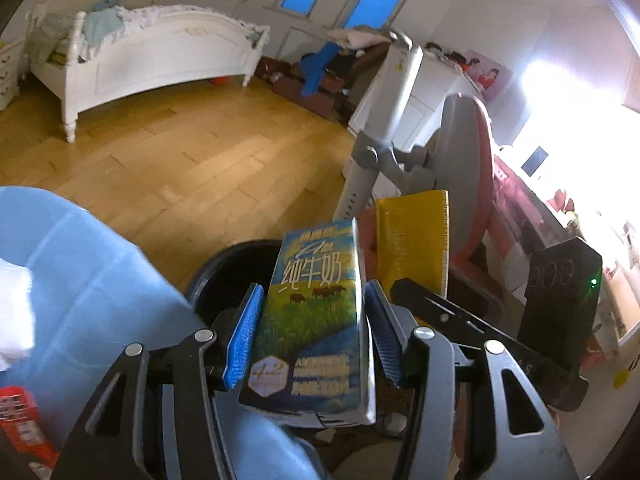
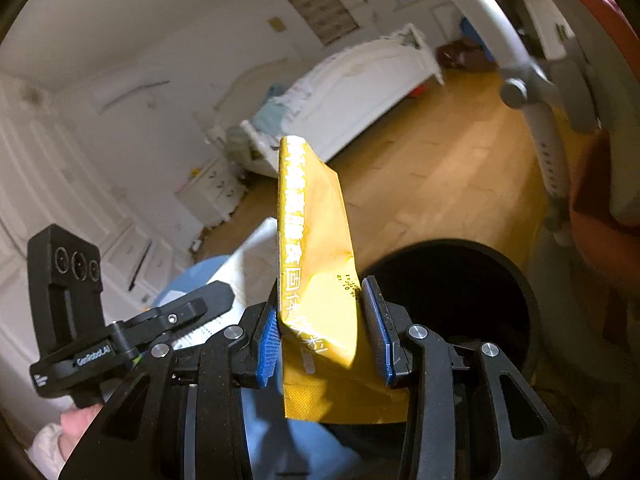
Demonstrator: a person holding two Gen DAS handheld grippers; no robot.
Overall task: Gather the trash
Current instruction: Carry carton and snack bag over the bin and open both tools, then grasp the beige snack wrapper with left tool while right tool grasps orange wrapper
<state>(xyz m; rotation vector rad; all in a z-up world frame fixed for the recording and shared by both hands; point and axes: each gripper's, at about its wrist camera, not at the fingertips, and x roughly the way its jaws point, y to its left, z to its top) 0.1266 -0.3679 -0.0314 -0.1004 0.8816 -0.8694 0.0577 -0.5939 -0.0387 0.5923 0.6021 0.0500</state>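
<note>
Your left gripper point(image 1: 310, 334) pinches a milk carton point(image 1: 316, 308), blue pads pressed on its two narrow sides; the carton stands upright between them, long axis running up and away from you, printed face toward the camera. Your right gripper point(image 2: 322, 334) pinches a yellow packet point(image 2: 316, 240), pads against its lower end; the packet rises from the jaws and leans slightly left, crumpled at mid-length, long axis pointing up and forward. In the left view the packet point(image 1: 412, 236) shows just right of the carton, behind it.

A black bin point(image 2: 460, 288) opens just ahead of both loads: in the right view its mouth lies to the right of the packet, in the left view its rim point(image 1: 232, 256) shows behind and left of the carton. Nothing lies between either load and the bin.

A chair point(image 1: 460, 152) with a grey-and-red seat stands beside the bin on the right. Blue cloth point(image 1: 80, 280) fills the lower left.

The floor point(image 1: 180, 160) is light wood boards. A white bed point(image 1: 148, 56) stands against the far wall, well apart from the bin.
</note>
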